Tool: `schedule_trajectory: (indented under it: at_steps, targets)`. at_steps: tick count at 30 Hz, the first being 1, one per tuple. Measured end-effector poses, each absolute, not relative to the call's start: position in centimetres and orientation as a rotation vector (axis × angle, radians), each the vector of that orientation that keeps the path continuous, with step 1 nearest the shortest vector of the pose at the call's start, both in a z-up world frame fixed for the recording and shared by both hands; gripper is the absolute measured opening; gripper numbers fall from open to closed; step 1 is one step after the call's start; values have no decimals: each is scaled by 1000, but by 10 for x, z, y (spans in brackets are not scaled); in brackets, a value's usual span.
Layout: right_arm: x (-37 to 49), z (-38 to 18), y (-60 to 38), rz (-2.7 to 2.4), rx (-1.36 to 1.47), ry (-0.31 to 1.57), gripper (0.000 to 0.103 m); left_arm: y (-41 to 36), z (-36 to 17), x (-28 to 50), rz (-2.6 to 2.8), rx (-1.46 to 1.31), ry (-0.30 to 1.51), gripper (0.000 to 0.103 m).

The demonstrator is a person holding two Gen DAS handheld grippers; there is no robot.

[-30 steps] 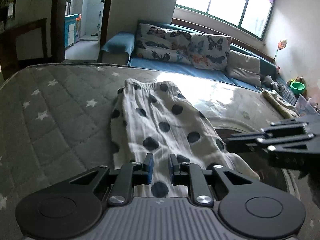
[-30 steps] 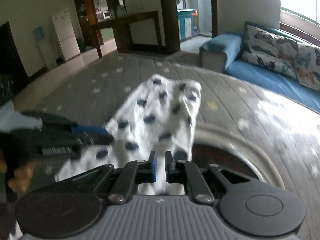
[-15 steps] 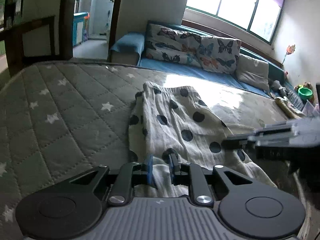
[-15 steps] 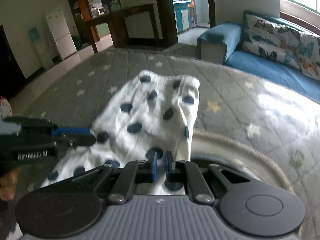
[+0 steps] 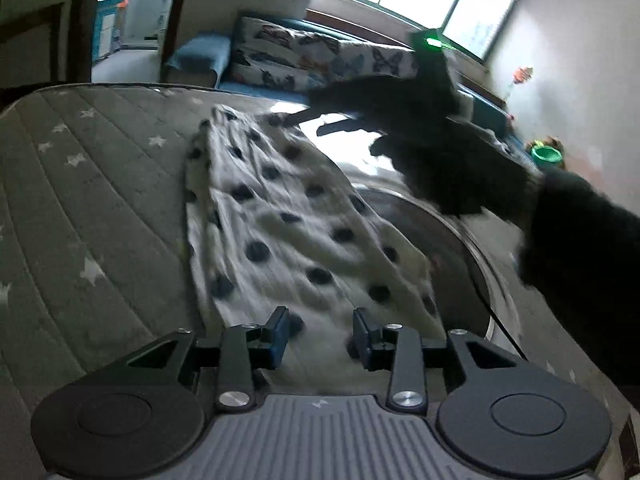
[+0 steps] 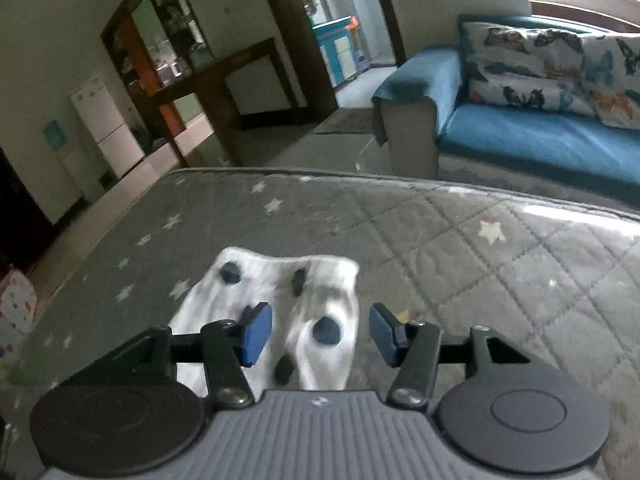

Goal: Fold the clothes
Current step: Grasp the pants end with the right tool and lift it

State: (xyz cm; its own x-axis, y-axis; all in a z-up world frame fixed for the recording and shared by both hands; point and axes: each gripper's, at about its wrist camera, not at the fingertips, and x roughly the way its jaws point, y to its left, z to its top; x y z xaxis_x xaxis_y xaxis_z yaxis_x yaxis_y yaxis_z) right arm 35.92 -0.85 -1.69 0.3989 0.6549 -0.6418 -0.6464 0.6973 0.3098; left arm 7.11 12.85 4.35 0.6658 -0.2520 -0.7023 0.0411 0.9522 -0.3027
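A white garment with dark polka dots lies flat and lengthwise on the grey star-quilted mattress. My left gripper is open over the garment's near end, holding nothing. My right gripper is open above the garment's far end. In the left wrist view the right gripper reaches in from the right, blurred, over the far end of the garment.
A blue sofa with butterfly cushions stands beyond the mattress. A dark wooden cabinet and a white fridge stand far left. A round rimmed object lies under the garment's right side.
Both grippers have opened and let go of the garment, which now lies flat. The right gripper has moved forward to the garment's far end.
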Motion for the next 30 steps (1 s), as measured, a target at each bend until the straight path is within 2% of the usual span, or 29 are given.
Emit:
schedule_trajectory:
  at_steps: [4, 10, 11, 12, 14, 18, 30]
  targets:
    - [372, -30, -3, 829, 24, 799, 56, 121, 46, 55, -182, -268, 825, 44]
    - [376, -39, 8, 855, -1, 762, 56, 107, 42, 45, -221, -265, 842, 47]
    - [374, -39, 10, 865, -15, 757, 51, 105, 41, 44, -228, -263, 850, 48]
    - [372, -39, 13, 866, -26, 756, 39, 103, 40, 43, -234, -259, 855, 48]
    - [368, -39, 17, 861, -46, 756, 26, 100, 39, 40, -244, -250, 857, 51]
    - [361, -37, 23, 852, -66, 759, 13, 96, 39, 30, -253, -246, 863, 53]
    - [336, -4, 3, 903, 42, 740, 9, 85, 38, -2, -272, -254, 878, 55]
